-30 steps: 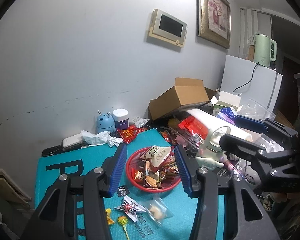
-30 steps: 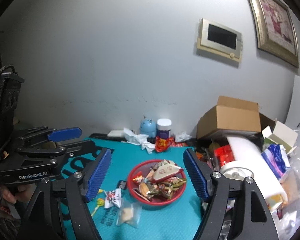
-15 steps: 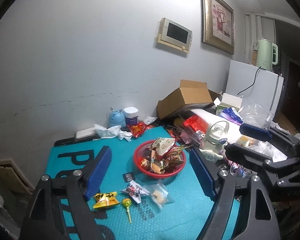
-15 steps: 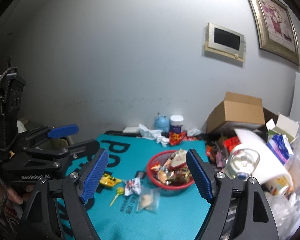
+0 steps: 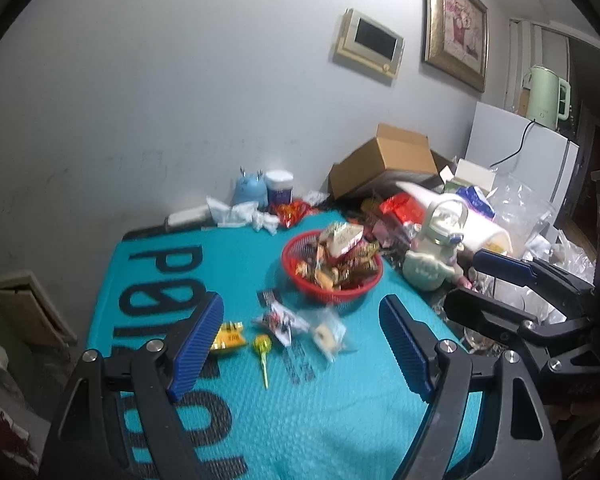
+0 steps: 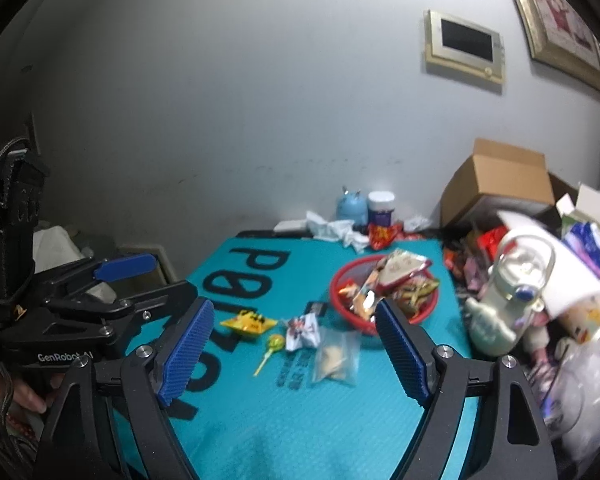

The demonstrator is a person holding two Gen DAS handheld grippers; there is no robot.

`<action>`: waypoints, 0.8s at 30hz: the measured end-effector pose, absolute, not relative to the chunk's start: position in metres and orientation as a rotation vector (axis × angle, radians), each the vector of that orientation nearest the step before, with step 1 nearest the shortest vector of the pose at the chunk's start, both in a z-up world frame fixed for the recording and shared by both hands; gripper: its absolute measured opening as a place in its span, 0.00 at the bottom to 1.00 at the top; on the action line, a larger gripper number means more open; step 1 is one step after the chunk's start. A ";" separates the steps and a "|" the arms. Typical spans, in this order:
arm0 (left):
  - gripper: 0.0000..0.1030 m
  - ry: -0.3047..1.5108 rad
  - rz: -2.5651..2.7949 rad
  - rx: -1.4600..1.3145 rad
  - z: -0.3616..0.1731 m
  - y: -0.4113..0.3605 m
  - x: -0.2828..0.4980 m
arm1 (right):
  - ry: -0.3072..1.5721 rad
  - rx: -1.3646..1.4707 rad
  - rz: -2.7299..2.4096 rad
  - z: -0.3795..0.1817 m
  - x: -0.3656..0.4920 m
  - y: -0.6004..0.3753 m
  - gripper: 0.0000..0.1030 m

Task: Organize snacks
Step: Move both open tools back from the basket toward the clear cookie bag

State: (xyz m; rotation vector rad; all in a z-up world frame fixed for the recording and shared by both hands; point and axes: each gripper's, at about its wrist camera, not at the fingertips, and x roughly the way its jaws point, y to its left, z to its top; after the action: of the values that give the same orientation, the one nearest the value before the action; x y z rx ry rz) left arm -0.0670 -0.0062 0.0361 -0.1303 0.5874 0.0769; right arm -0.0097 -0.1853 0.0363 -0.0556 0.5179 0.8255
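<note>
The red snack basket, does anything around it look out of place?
Yes. Several snacks lie loose on the teal mat beside the red basket rather than in it: a yellow packet, a lollipop, a white wrapper and a clear bag. The basket is heaped above its rim.

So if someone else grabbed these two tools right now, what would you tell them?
Left hand-held gripper: open, empty, above the teal mat.
Right hand-held gripper: open, empty.
Red basket is heaped with snacks.
Still loose on the mat in front of it: yellow packet, lollipop, white wrapper, clear bag with a cookie, small dark packet.
Left: put these away.
</note>
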 end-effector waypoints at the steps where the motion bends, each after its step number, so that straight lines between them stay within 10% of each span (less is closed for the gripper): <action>1: 0.78 0.597 0.076 -0.138 0.032 -0.006 -0.068 | 0.525 -0.052 0.832 0.032 -0.011 -0.184 0.81; 24: 0.78 0.808 0.118 -0.287 -0.066 0.019 -0.050 | 0.768 -0.087 0.828 -0.059 0.015 -0.156 0.81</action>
State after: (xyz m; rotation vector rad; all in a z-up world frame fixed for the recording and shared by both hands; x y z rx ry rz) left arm -0.0503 0.0191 -0.0659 -0.2871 0.8084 0.1182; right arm 0.0151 -0.1558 -0.0594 -0.0867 0.7678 0.8275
